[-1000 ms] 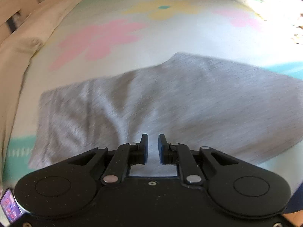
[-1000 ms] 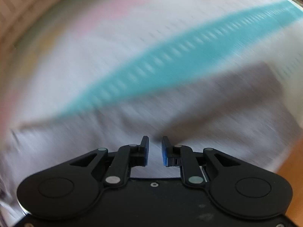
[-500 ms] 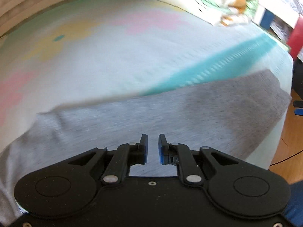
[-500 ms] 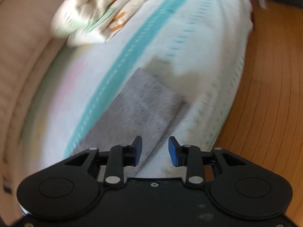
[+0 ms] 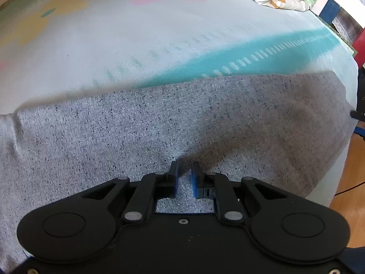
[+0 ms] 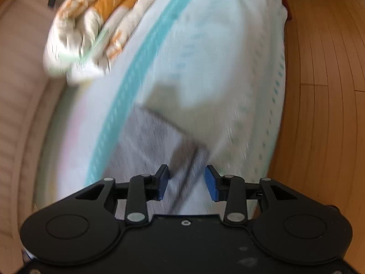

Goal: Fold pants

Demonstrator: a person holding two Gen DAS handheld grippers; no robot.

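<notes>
grey pants [image 5: 182,125] lying spread across the bed [image 5: 136,45], a gripper hanging over each end

the left gripper [image 5: 184,178] is sitting nearly pressed together with grey cloth showing in the narrow gap, possibly pinching it; the right gripper [image 6: 186,183] is standing spread over the blurred pant edge beside the teal stripe [image 6: 127,86].

pants [image 5: 159,132]: 1 | tongs: 2 [image 5: 184,171] [image 6: 186,174] | sheet [image 5: 136,41]: 1 | quilt [image 6: 95,29]: 1

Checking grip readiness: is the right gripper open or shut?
Open: the right gripper's blue pads stand apart over the gray pants, gripping nothing.
</notes>
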